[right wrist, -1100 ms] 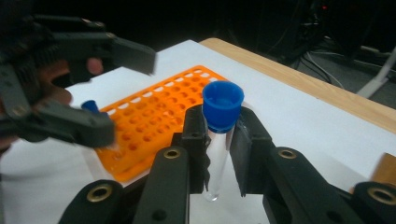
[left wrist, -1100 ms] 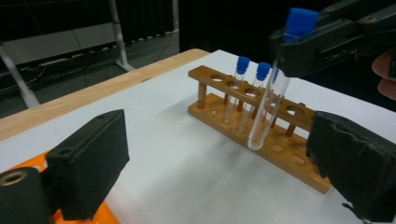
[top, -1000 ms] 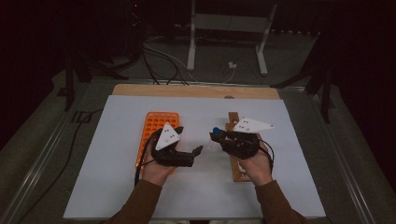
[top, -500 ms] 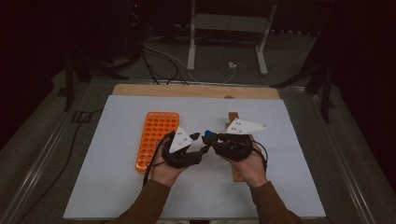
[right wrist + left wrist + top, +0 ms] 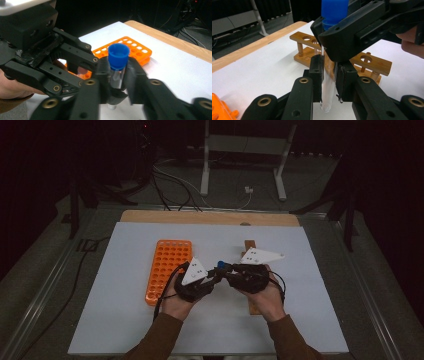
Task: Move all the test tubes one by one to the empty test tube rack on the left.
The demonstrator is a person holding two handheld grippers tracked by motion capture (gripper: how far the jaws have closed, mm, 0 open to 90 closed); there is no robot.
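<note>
A clear test tube with a blue cap (image 5: 220, 265) hangs upright over the white mat between my two grippers. My left gripper (image 5: 328, 72) has just been closing and is shut on the tube's lower glass (image 5: 327, 92). My right gripper (image 5: 117, 75) grips the tube just under the cap (image 5: 118, 56). Its jaws have just been opening a little, and its pads still look to lie against the glass. In the high view the left gripper (image 5: 216, 274) and the right gripper (image 5: 227, 270) meet tip to tip at the table's middle.
An orange tube rack (image 5: 167, 270) with several empty holes lies left of the hands. A wooden tube stand (image 5: 249, 245) lies under and behind the right hand. The white mat (image 5: 125, 320) covers the table, with a wooden edge (image 5: 200, 216) at the far side.
My left hand has moved right from the orange rack to meet the right gripper, and its jaws have closed on the tube. The right hand has stayed where it was.
</note>
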